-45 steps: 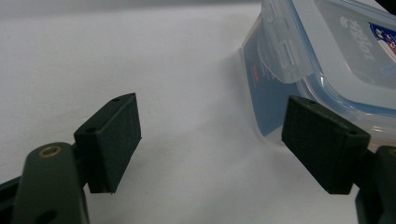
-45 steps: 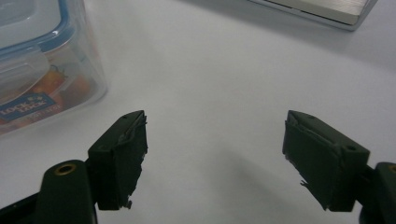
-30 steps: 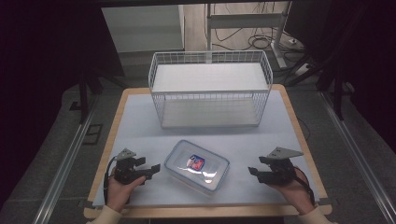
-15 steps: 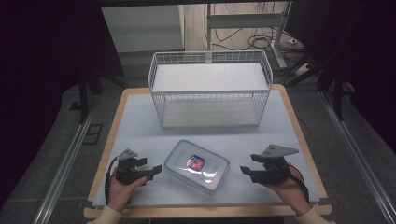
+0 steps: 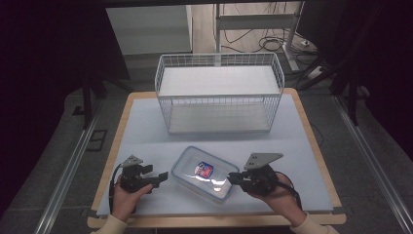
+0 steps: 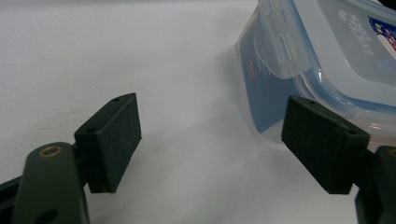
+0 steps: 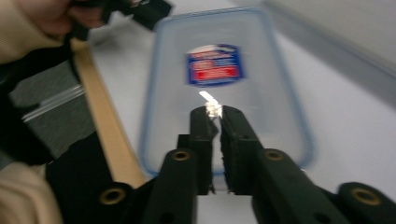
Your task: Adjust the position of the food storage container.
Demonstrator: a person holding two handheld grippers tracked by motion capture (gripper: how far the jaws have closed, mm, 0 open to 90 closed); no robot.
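Observation:
A clear plastic container (image 5: 204,171) with a blue-rimmed lid and a red-and-blue label lies flat on the pale mat near the front. My left gripper (image 5: 158,178) rests just left of it, open; in the left gripper view the container (image 6: 327,56) sits at the upper right, its side latch close to my right jaw, with nothing between the jaws of the gripper (image 6: 210,135). My right gripper (image 5: 233,179) is at the container's right end. In the right gripper view the gripper (image 7: 215,112) is shut, its tips over the lid (image 7: 219,60), a white glint at the tips.
A white wire basket (image 5: 219,92) stands at the back of the mat, its open side facing me. The mat (image 5: 146,131) lies on a wooden table whose edge (image 5: 214,222) runs along the front. Cables lie on the floor behind.
My right gripper has moved left, from the mat beside the container to over its right end. The left gripper and the container have stayed put.

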